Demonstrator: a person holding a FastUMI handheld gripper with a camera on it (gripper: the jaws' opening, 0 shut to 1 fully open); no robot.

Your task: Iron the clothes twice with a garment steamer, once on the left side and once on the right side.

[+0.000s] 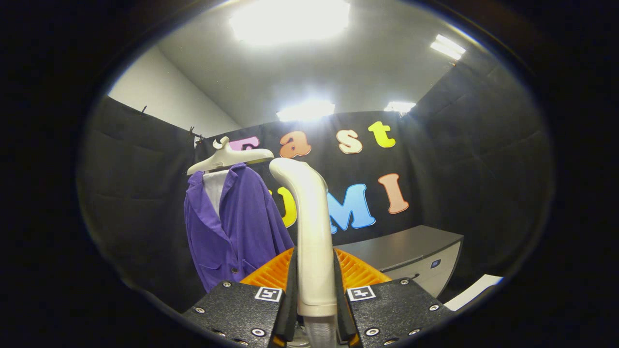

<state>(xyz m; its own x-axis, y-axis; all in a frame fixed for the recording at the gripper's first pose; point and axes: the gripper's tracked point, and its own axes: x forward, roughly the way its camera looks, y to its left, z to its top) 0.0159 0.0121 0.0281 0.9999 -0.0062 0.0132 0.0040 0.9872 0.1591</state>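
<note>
Clamping the cream plastic garment steamer (312, 227) upright between both fingers, the gripper (315, 295) stood near the purple cloth jacket (242, 232) hanging beyond on a pale hanger (229, 158), seemingly ready for ironing.

Gripper (315, 290) clamps steamer handle (309, 227). Ahead-left, purple garment (237, 227) on hanger (227, 158) blocks passage; grey cabinet (411, 251) obstructs ahead-right. Open air between them, up to black wall.
</note>
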